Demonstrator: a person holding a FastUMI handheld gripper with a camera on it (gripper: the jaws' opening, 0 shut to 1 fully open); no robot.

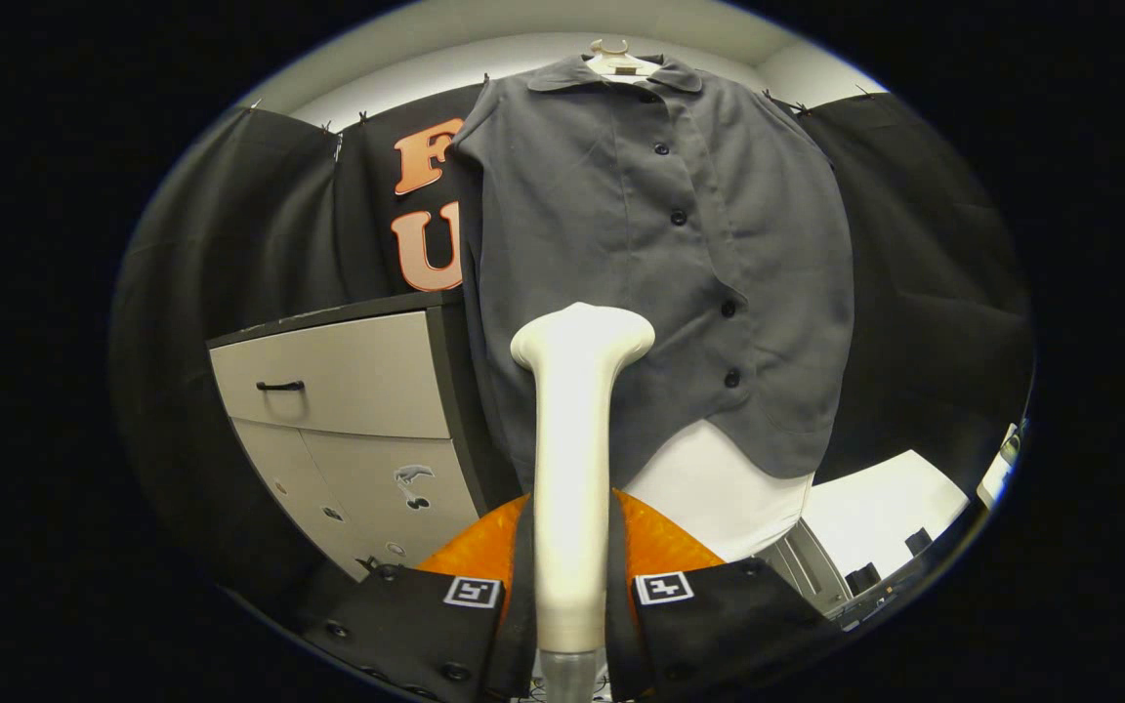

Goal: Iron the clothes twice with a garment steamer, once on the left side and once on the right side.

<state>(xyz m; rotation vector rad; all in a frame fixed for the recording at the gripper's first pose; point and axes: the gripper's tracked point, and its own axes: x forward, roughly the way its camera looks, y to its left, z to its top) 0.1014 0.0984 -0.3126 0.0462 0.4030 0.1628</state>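
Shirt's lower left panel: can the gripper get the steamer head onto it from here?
Probably yes. The gripper is shut on the steamer, whose head points at the hanging grey shirt, with nothing between them. The cabinet stands off to the side, apparently out of the path.

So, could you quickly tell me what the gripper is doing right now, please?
Gripper: shut on the garment steamer, both fingers pressing its handle, with the head raised in front of the grey shirt.
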